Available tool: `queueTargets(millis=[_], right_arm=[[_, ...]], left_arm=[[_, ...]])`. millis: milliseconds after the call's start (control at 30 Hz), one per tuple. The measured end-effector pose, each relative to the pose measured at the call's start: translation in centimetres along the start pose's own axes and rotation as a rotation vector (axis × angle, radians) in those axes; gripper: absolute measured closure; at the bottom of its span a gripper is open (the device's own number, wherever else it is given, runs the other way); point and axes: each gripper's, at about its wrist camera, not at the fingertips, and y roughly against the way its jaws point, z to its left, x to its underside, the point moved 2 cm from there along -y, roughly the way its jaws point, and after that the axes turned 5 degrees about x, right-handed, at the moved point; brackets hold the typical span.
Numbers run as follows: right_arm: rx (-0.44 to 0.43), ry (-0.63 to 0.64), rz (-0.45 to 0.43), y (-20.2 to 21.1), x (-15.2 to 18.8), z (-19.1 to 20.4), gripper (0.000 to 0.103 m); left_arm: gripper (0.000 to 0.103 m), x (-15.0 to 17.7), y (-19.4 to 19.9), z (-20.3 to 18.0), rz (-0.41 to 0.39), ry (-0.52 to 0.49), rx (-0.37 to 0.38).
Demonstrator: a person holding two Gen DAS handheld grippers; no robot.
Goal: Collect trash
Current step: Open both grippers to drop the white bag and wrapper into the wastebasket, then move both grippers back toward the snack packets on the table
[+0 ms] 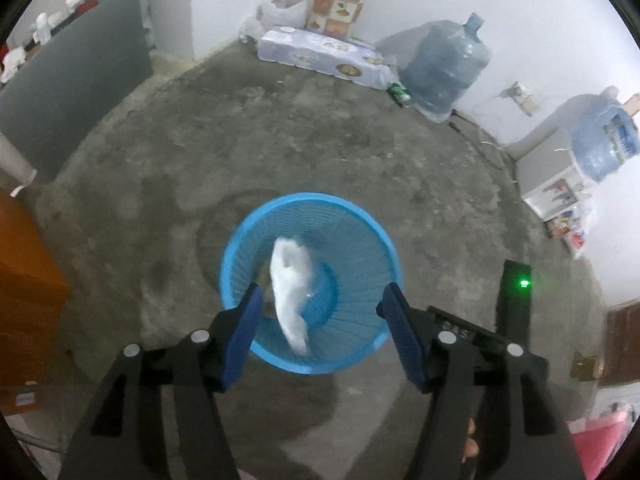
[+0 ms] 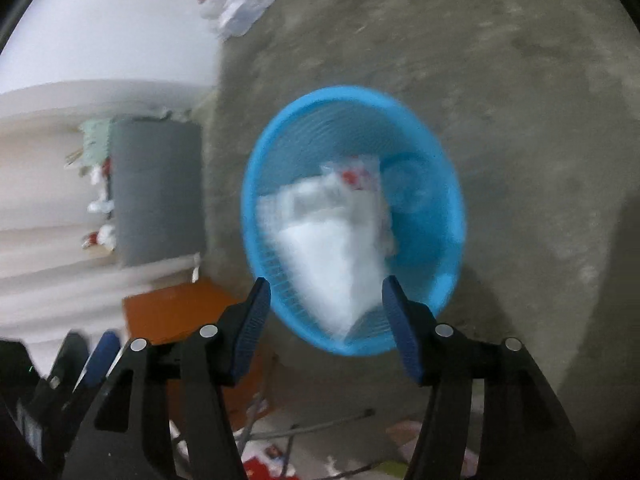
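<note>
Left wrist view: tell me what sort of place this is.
Probably a plain storage or utility room in a home. It has a bare concrete floor, large water jugs against the white wall, a bulk pack of paper rolls, and a blue basket for trash.

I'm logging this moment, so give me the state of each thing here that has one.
Left gripper: open, nothing clamped.
Right gripper: open, nothing clamped.
Basket: upright on the floor.
White bag: loose, over the basket mouth.
Wrapper: blurred, over the basket.
</note>
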Motion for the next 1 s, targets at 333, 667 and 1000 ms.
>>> queueTargets(millis=[333, 667, 1000], right_arm=[[-0.024, -0.027, -0.107, 4.7, 1.6, -2.1, 0.046], [-0.172, 0.15, -0.141, 11.7, 8.6, 3.7, 0.039], [-0.227, 0.616, -0.025, 15.0, 19.8, 12.4, 0.032]], left_arm=[[0.04, 1.0, 6.3, -2.3, -0.061, -0.058, 0.036], [0.035, 10.2, 23.9, -2.4, -0.184, -0.075, -0.006], [0.026, 33.8, 37.0, 2.4, -0.445, 0.208, -0.005]])
